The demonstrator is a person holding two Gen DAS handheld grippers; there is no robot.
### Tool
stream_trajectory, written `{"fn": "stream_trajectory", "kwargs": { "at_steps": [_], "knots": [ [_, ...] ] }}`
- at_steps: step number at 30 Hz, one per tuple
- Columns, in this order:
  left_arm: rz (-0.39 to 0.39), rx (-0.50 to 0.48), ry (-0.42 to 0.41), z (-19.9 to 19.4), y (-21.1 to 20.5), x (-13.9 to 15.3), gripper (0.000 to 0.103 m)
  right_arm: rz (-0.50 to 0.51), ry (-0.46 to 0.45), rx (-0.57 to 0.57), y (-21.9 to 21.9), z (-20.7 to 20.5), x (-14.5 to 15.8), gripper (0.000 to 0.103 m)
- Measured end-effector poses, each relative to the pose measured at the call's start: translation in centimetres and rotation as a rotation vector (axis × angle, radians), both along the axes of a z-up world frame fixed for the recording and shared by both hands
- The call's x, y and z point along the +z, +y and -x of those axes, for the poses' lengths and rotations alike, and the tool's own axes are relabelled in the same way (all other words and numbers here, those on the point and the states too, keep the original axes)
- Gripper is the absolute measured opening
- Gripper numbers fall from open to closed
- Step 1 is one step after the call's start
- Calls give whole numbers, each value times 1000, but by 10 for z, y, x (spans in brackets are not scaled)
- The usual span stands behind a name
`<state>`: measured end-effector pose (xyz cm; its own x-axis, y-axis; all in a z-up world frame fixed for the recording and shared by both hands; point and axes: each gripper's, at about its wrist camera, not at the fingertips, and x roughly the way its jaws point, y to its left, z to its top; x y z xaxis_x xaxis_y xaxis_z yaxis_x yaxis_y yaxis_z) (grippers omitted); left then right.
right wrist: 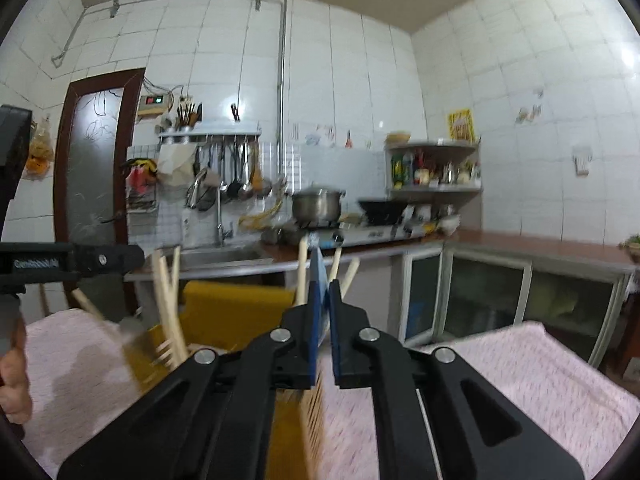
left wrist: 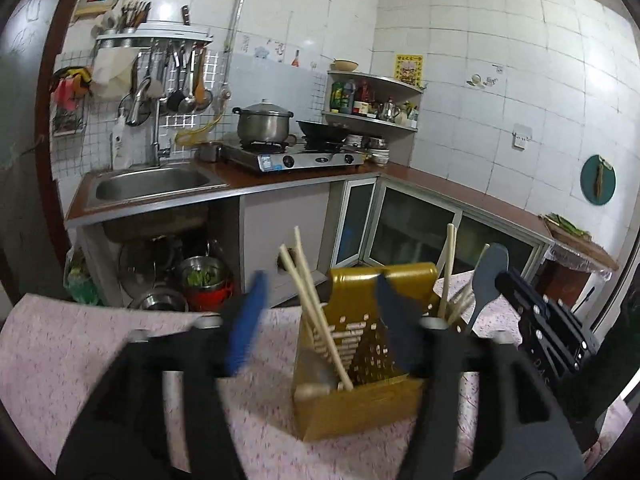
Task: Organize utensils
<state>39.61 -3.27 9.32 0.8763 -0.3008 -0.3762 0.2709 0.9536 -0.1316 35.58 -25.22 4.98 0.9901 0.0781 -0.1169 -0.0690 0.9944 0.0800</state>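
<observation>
- Left wrist view: the left gripper (left wrist: pixel 320 300) has its jaws spread wide with nothing between them, hovering over the yellow utensil holder (left wrist: pixel 360 352) that stands on the pink tablecloth (left wrist: pixel 80 352). Wooden chopsticks (left wrist: pixel 316 312) lean in its left compartment; a grey spatula (left wrist: pixel 486 280) stands at its right end.
- Right wrist view: the right gripper (right wrist: pixel 325 284) has its blue pads (right wrist: pixel 316 300) nearly together; whether they pinch anything, I cannot tell. The holder (right wrist: pixel 232 308) sits just beyond, more chopsticks (right wrist: pixel 170 304) tilted inside.

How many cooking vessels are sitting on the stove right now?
2: a lidded steel pot on the stove's left burner and a black wok on the right one. Bowls beside the stove sit off it.
</observation>
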Motion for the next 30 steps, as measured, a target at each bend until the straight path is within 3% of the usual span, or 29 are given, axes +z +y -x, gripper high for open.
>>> {"fn": "stream_trajectory", "kwargs": {
  "at_steps": [1,2,9,13,21,25,30],
  "knots": [
    [-3,8,5,7,3,0,66,-5,17,3,-1,4,-2,32],
    [-7,12,18,14,7,-1,67,-12,32,2,-2,13,-3,57],
    [-20,88,37,83,39,-16,87,-69,97,-29,-18,82,-15,61],
    [-47,126,12,130,49,-26,97,-81,114,-53,-20,128,-22,71],
    [-96,161,-70,228,45,-48,98,-61,132,-79,-3,206,-31,98],
    [-106,187,-60,260,44,-65,98,-90,136,-73,5,235,-36,99],
    [-107,207,-107,289,46,-80,98,-59,170,-62,21,255,-48,99]
  ]
}}
